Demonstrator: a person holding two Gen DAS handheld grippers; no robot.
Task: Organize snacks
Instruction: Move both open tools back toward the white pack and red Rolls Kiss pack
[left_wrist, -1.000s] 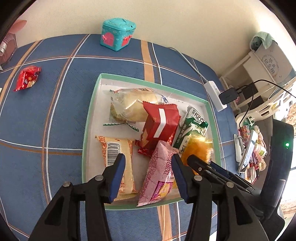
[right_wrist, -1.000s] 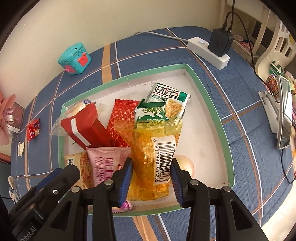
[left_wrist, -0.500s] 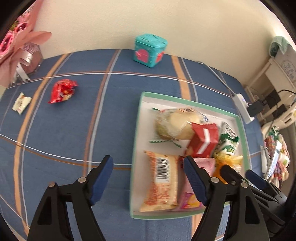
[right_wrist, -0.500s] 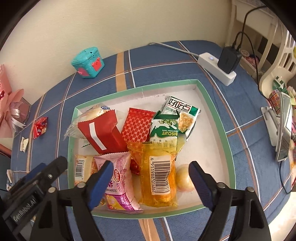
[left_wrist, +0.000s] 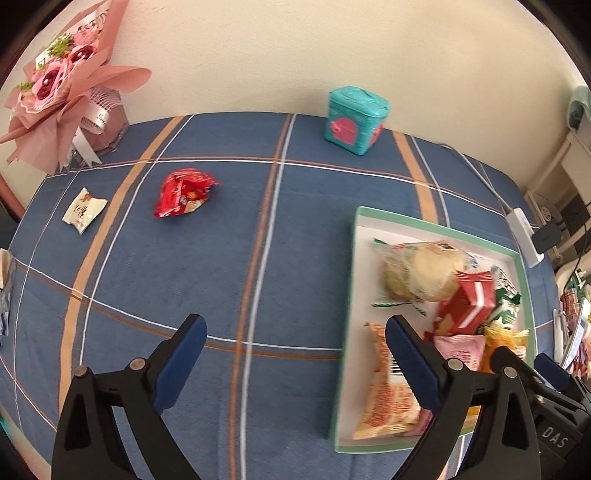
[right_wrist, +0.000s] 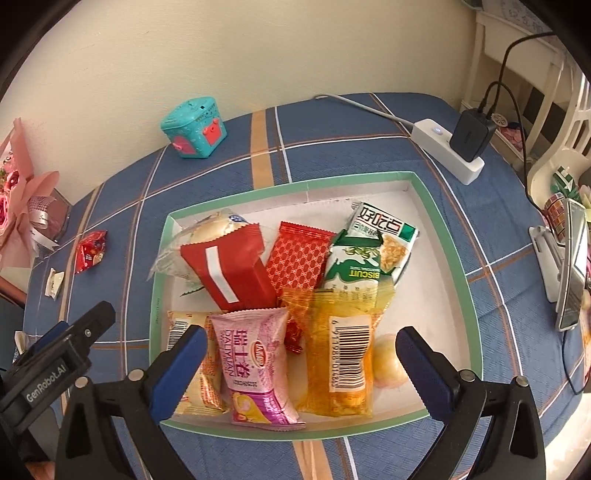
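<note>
Both claws just opened wide, nothing between jaws: left claw (left_wrist: 293, 363) over bare table (left_wrist: 221, 277), right claw (right_wrist: 301, 363) above tray (right_wrist: 439, 229), most snacks inside. Next imo: left goes for red snack pack (left_wrist: 183, 192) far-left on table, w/ white packet (left_wrist: 84, 209) after, then to tray.

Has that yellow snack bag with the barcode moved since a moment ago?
Yes. The yellow bag now lies flat in the tray, released from the right gripper, whose jaws have just been opening.

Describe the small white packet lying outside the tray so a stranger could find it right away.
On the blue plaid tablecloth, look left of the green-rimmed tray, toward the pink bouquet. Left of the crumpled red wrapper lies the small white packet: flat and pale, not red.
</note>
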